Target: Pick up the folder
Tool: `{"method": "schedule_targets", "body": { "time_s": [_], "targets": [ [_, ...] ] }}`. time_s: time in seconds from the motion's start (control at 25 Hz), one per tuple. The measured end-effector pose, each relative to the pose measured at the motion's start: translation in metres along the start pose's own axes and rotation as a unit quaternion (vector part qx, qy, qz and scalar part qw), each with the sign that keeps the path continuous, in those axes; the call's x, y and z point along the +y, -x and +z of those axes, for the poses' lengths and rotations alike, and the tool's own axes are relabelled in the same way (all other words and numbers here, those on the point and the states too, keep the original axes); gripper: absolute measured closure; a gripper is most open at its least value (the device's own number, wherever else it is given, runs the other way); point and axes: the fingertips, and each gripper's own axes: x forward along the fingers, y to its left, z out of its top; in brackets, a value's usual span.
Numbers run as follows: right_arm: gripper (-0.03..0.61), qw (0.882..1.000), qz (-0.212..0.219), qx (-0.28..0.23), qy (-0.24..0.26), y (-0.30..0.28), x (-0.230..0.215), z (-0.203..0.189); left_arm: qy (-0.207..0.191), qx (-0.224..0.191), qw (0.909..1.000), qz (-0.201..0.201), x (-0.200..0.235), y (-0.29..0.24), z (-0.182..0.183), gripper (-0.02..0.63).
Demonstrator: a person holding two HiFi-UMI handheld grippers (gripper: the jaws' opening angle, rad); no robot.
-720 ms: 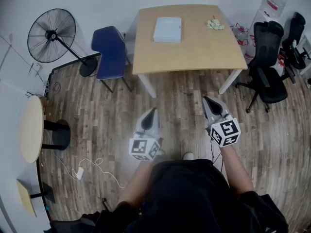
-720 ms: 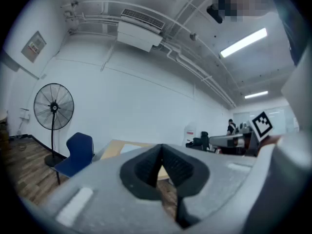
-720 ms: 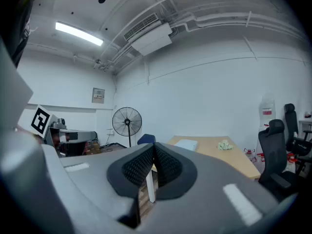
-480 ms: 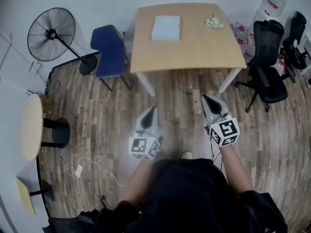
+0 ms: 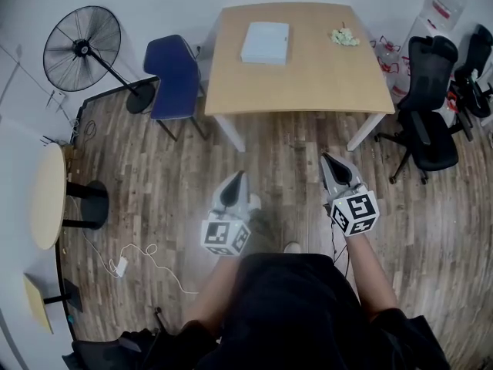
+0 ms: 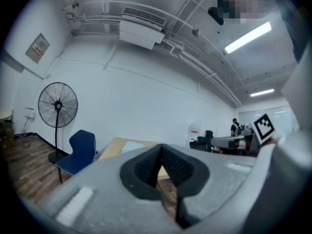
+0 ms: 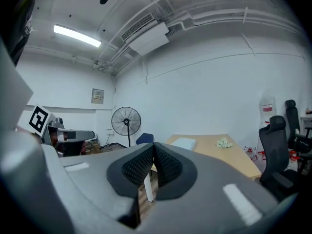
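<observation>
A pale blue-white folder [image 5: 265, 42] lies flat on the far half of a light wooden table [image 5: 308, 75]; it also shows small in the left gripper view [image 6: 132, 147] and the right gripper view [image 7: 183, 143]. My left gripper [image 5: 239, 176] and right gripper [image 5: 326, 159] are both held over the wood floor, well short of the table, pointing toward it. Both are shut with nothing between the jaws, as the left gripper view [image 6: 161, 149] and right gripper view [image 7: 154, 146] confirm.
A blue chair [image 5: 176, 75] stands left of the table, a standing fan [image 5: 83, 43] further left. Black office chairs [image 5: 427, 106] sit to the right. A crumpled pale object [image 5: 343, 37] lies on the table's far right. A round side table [image 5: 48, 199] and a floor cable [image 5: 135, 259] are at left.
The view has shifted slightly; both grippers stay in about the same place relative to my body, still shut. The table sits marginally higher in the frame.
</observation>
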Motion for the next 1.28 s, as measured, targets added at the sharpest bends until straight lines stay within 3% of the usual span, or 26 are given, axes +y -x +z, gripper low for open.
{"method": "schedule_targets", "body": {
  "time_s": [0.48, 1.0, 1.28],
  "targets": [
    [0.577, 0.999, -0.025, 0.045, 0.004, -0.11, -0.049, -0.01, 0.02, 0.004, 0.9995, -0.025, 0.077, -0.115, 0.0, 0.612],
    [0.577, 0.997, -0.06, 0.038, -0.008, -0.281, -0.096, 0.056, 0.028, -0.01, 0.9982, -0.053, 0.215, -0.242, 0.065, 0.612],
    [0.577, 0.996, -0.089, 0.021, -0.014, -0.353, -0.107, 0.079, 0.036, -0.003, 0.9969, -0.07, 0.281, -0.28, 0.071, 0.612]
  ]
}}
